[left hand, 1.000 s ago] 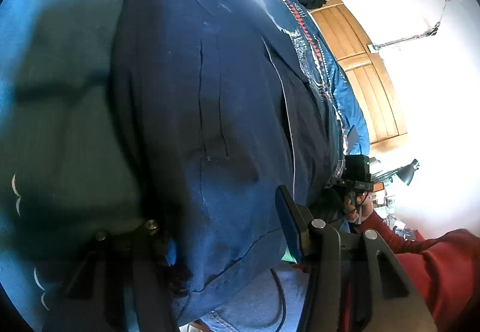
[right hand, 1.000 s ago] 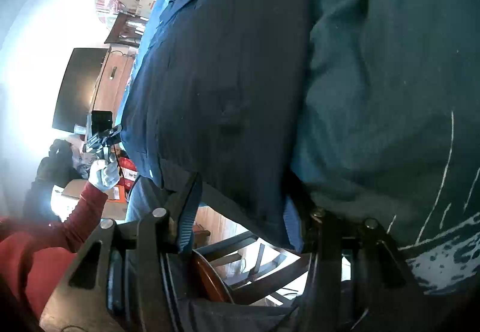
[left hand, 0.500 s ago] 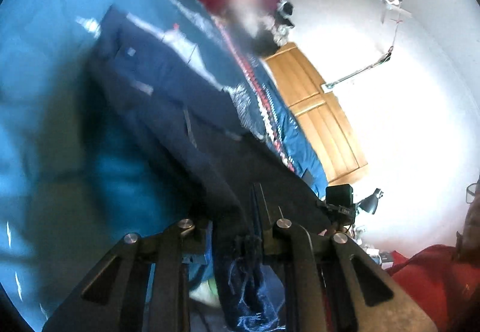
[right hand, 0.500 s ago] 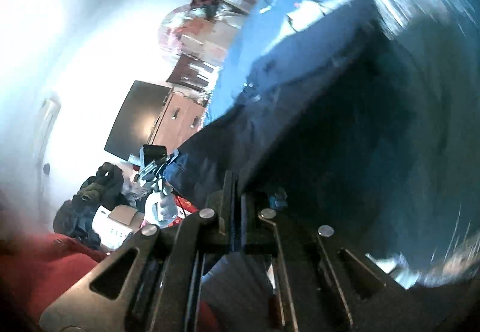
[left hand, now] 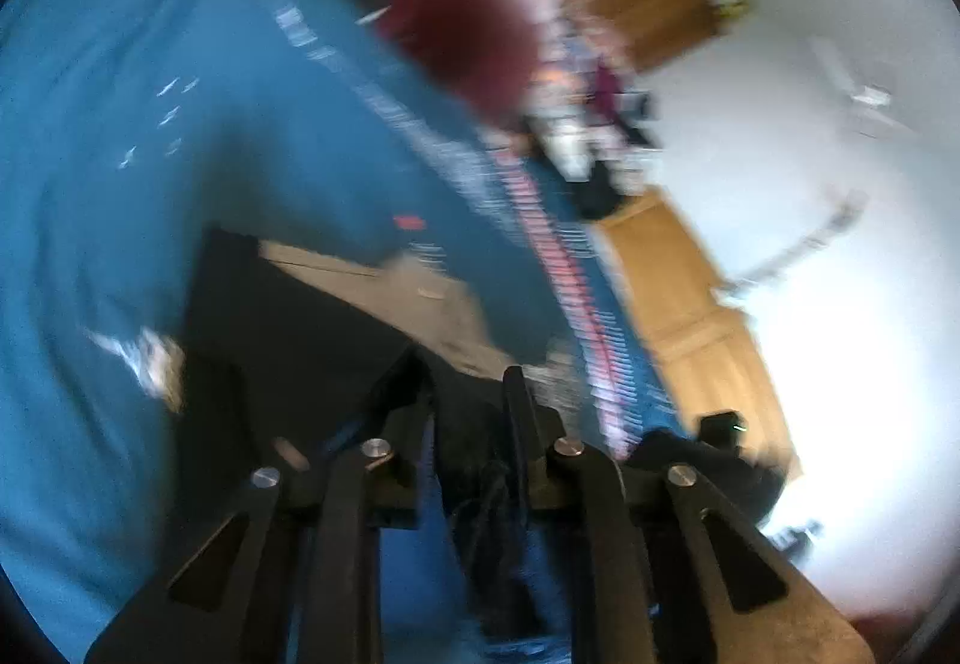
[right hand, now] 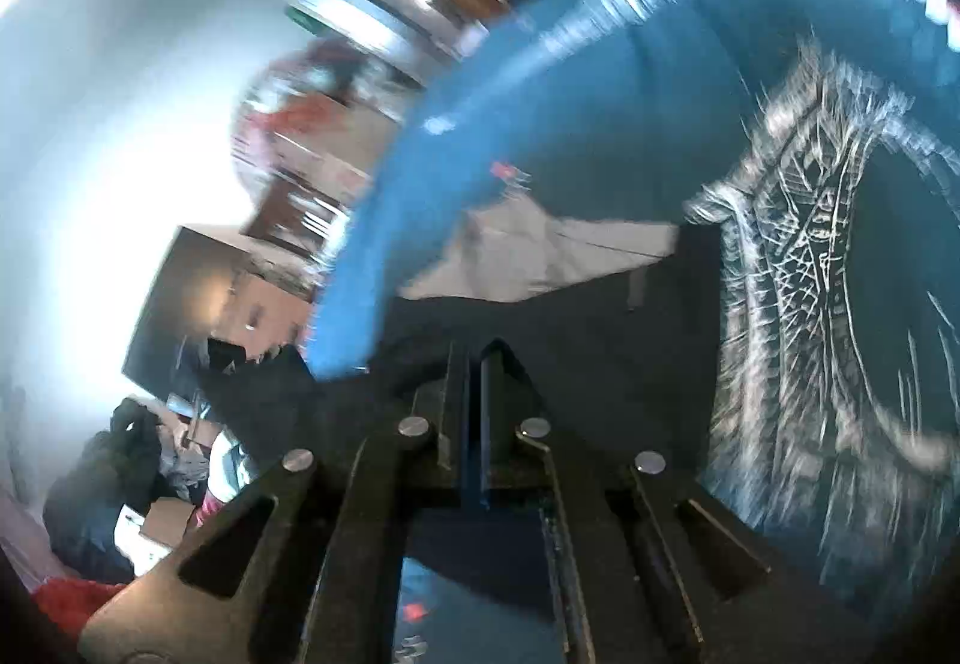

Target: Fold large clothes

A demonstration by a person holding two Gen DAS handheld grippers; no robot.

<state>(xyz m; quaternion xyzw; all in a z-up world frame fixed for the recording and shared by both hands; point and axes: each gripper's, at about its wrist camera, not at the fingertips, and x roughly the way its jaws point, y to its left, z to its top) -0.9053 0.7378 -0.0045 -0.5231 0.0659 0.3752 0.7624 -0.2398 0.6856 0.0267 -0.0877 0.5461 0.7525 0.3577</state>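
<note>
A large dark navy shirt (left hand: 312, 328) lies on a blue bedspread (left hand: 180, 123), with a pale strip (left hand: 390, 286) of its inner side showing at the far end. My left gripper (left hand: 468, 394) is shut on a bunched edge of the shirt. In the right wrist view the same shirt (right hand: 570, 346) spreads ahead with the pale strip (right hand: 540, 256) beyond it. My right gripper (right hand: 474, 364) is shut on the near edge of the shirt, its jaws almost touching. Both views are motion blurred.
The bedspread carries a white web-like print (right hand: 810, 256) and a red-and-white patterned border (left hand: 564, 268). Wooden wardrobe doors (left hand: 678, 292) and a dark red blur (left hand: 468, 39) lie beyond the bed. A dark screen (right hand: 180, 304) and a clothes pile (right hand: 120, 460) stand off the bed's side.
Both grippers went from open around the shirt's hem to shut on it, then carried it up and forward. The views swung toward the far end, and the shirt's pale inside now shows.
</note>
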